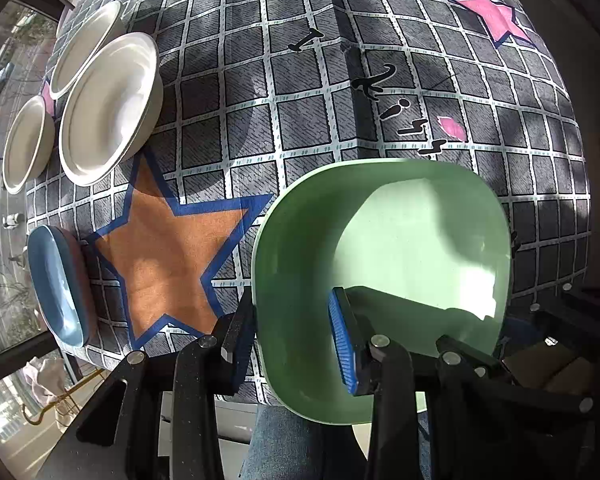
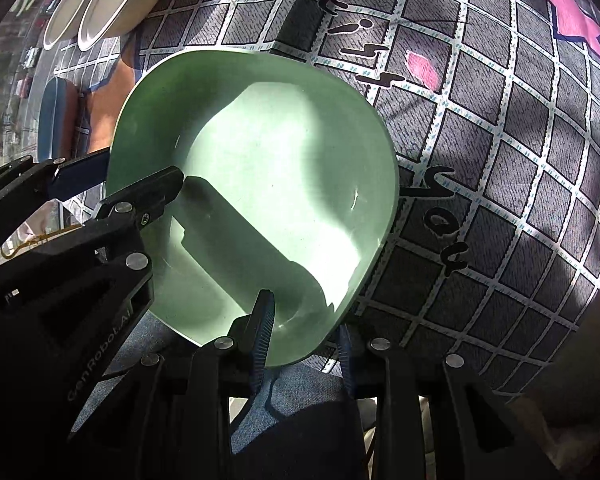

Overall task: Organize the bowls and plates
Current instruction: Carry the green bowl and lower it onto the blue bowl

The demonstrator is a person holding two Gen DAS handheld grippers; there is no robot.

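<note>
Your left gripper sits closest to you, and its fingers pinch the near side wall of the green bowl. One blue pad is inside the bowl and the other black finger is outside it, so the wall sits between them.

Your right gripper holds the same green bowl at its near rim. One of its fingers is inside the bowl and the other is under the rim on the outside. Both pairs of fingers are closed on the bowl.

From the right wrist you can see your left gripper coming in from the left, clamped on the bowl's left edge.

The bowl sits just ahead of your fingers, at the near edge of the bench. A grey checked cloth with an orange star and a pink star covers the bench.

Far ahead and to the left of your left fingers stand three white dishes: a big white bowl, a white plate right behind it, and a small white bowl beside it. Closer in, left of the orange star, a blue plate lies on a pink plate. All of these are well apart from the green bowl.
</note>
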